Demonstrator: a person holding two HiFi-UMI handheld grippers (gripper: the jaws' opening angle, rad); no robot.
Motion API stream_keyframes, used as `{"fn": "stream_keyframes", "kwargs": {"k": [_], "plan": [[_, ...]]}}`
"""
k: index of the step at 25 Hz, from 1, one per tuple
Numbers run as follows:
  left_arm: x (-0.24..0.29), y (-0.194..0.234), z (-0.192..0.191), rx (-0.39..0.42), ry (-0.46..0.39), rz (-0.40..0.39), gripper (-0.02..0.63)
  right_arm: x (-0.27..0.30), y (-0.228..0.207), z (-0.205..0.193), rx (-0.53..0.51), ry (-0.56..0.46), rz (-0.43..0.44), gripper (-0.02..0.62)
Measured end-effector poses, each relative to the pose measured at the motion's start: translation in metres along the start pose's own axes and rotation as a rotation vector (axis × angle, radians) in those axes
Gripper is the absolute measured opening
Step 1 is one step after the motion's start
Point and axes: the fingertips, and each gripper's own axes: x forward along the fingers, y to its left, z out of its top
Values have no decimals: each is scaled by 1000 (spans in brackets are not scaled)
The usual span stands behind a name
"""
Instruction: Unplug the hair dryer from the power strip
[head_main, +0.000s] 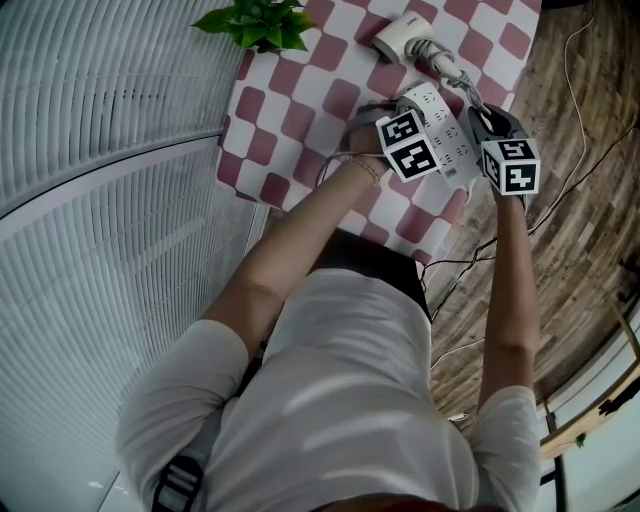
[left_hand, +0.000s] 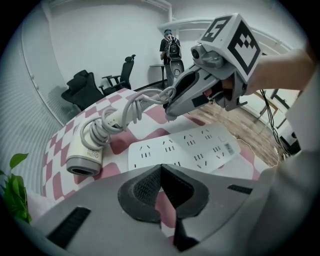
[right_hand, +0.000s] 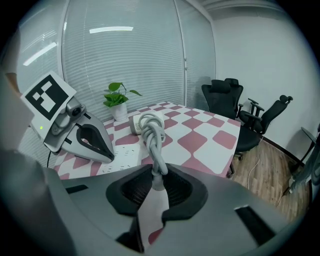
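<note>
The white hair dryer (head_main: 400, 40) (left_hand: 85, 150) lies on the checkered table with its grey cord (right_hand: 152, 135) coiled up from it. My right gripper (right_hand: 159, 187) (head_main: 482, 108) is shut on the cord's white plug (right_hand: 156, 192). It holds the plug in the air above the white power strip (left_hand: 185, 150) (head_main: 448, 135), whose visible sockets are all empty. My left gripper (left_hand: 161, 167) (head_main: 412, 128) is shut with nothing between its pads, its tips down at the strip's near edge. From the right gripper view, the left gripper (right_hand: 85, 137) sits on the strip (right_hand: 120, 157).
A potted green plant (head_main: 255, 25) (right_hand: 117, 100) stands at the table's far corner. Black office chairs (right_hand: 225, 97) stand past the table edge on the wooden floor, where thin cables (head_main: 570, 150) run. A person (left_hand: 172, 47) stands at the back of the room.
</note>
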Motion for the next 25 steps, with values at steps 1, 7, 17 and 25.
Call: {"fn": "stream_keyframes", "kwargs": {"k": [1,7,17,25], "plan": [[0,0,0,-1,-1,0,29,1,-1,-2,3,3,0,81],[-1,1,0,-2,1,-2,29,7,-2,-14,19,16,-2,81],[0,1,0,-15,1,-15,29,9,-2,-20,33,-4,-15,87],[-3,-4,1,49,-4,-13,29,-3,-6,-24,73,-29,-60,150]]}}
